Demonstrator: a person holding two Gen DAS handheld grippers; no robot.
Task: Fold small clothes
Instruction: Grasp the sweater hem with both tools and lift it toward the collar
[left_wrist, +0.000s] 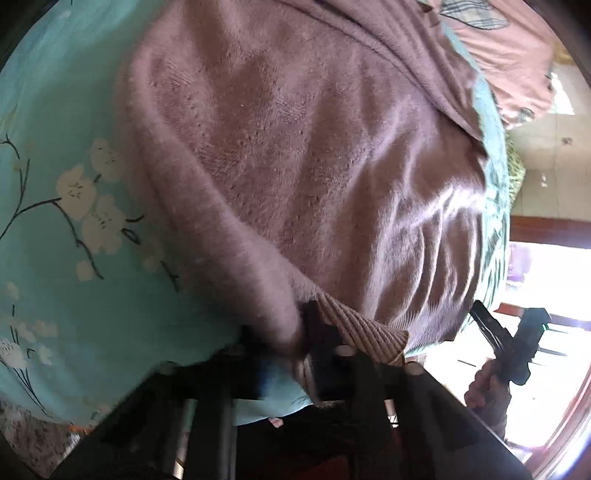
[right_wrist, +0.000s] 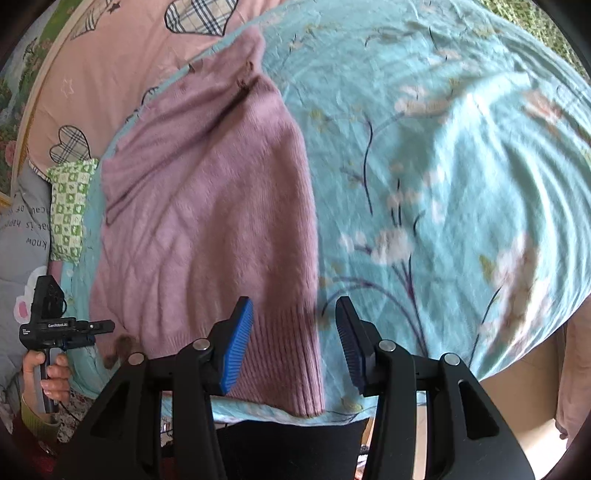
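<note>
A mauve knitted sweater (right_wrist: 207, 206) lies on a teal floral bedsheet (right_wrist: 443, 166), its ribbed hem toward me. In the left wrist view the sweater (left_wrist: 295, 147) fills the frame, and my left gripper (left_wrist: 321, 350) is shut on its ribbed hem corner (left_wrist: 369, 332), lifting it off the sheet. My right gripper (right_wrist: 295, 339) is open, its blue pads (right_wrist: 236, 343) just above the hem's right corner, holding nothing. The left gripper also shows in the right wrist view (right_wrist: 107, 326), at the sweater's lower left. The right gripper shows in the left wrist view (left_wrist: 480, 314), at far right.
A pink pillow with plaid hearts (right_wrist: 110, 74) and a green checked pouch (right_wrist: 68, 206) lie at the head of the bed. A grey printed quilt (right_wrist: 22, 229) is on the left. The bed's near edge runs below the hem (right_wrist: 369, 410).
</note>
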